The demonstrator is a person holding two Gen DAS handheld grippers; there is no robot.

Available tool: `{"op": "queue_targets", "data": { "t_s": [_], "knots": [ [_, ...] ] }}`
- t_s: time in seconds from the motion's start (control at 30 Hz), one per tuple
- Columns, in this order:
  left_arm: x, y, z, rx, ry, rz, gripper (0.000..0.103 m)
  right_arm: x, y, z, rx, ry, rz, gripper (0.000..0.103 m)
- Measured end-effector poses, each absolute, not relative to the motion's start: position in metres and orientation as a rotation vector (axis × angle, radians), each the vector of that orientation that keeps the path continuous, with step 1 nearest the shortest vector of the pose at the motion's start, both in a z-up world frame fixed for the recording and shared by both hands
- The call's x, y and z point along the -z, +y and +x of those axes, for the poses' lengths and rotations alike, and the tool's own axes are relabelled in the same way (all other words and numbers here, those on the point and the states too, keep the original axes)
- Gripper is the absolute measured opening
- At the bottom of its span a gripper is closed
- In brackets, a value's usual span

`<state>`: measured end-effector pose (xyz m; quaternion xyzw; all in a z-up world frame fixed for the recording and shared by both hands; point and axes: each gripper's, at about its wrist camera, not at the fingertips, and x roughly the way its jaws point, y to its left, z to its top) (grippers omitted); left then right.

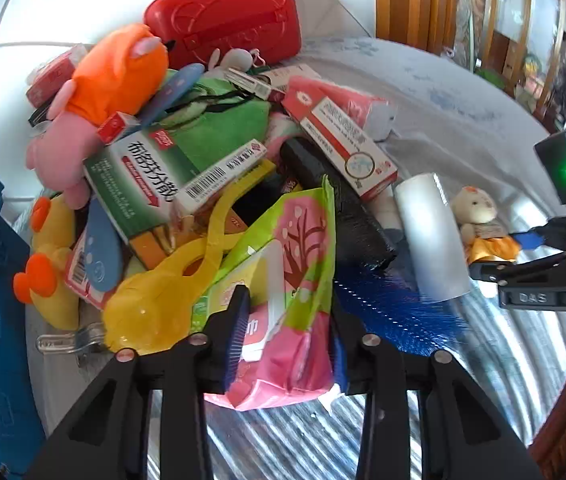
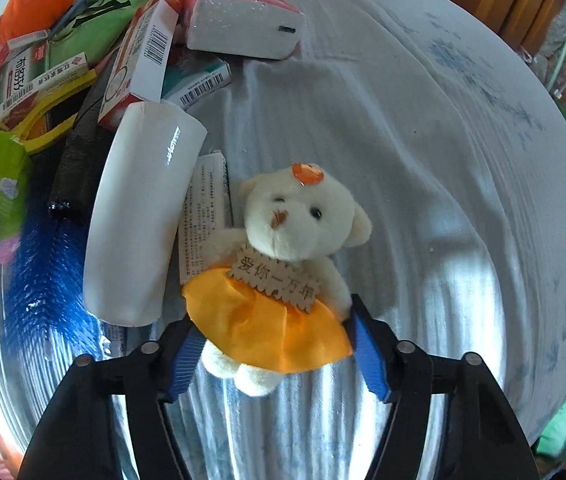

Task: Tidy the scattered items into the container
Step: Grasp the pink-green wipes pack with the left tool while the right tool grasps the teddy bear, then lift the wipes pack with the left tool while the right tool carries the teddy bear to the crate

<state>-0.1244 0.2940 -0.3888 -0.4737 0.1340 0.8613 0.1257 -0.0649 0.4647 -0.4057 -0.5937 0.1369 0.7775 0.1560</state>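
At six o'clock, our left gripper (image 1: 287, 320) pinches the tissue pack (image 1: 283, 300), our right gripper (image 2: 275, 344) the teddy bear (image 2: 283, 260).

Close, steeply downward, sharing bear (image 1: 479, 216)

Both views are bright, lit by daylight. The pale cloth (image 2: 423, 128) looks washed out and bluish, with streaky motion blur along its lower part in both views. A white tube (image 2: 139, 224) carries a sharp glare streak. The teddy (image 2: 295, 216) is in fair focus; a soft shadow lies on the cloth to its right. Fisheye bending curves everything toward the rims, and the corners go black. The red case (image 1: 227, 12) is saturated, its edges soft.
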Motion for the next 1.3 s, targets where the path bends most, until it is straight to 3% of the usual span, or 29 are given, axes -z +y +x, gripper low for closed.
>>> {"op": "queue_targets", "data": {
  "t_s": [0.03, 0.2, 0.63, 1.3],
  "knots": [
    [0.385, 0.294, -0.123, -2.511, 0.367, -1.374, 0.033, 0.404, 0.465, -0.065, -2.229, 0.403, -1.697, 0.046],
    [0.369, 0.289, -0.116, -2.511, 0.306, -1.360, 0.030, 0.393, 0.470, -0.056, -2.241, 0.476, -1.672, 0.041],
    [0.342, 0.287, -0.097, -2.487, 0.232, -1.320, 0.028, 0.348, 0.477, -0.028, -2.258, 0.545, -1.587, 0.039],
    [0.253, 0.265, -0.073, -2.570, 0.185, -1.151, 0.024, 0.256, 0.452, -0.015, -2.408, 0.549, -1.446, 0.039]
  ]
}}
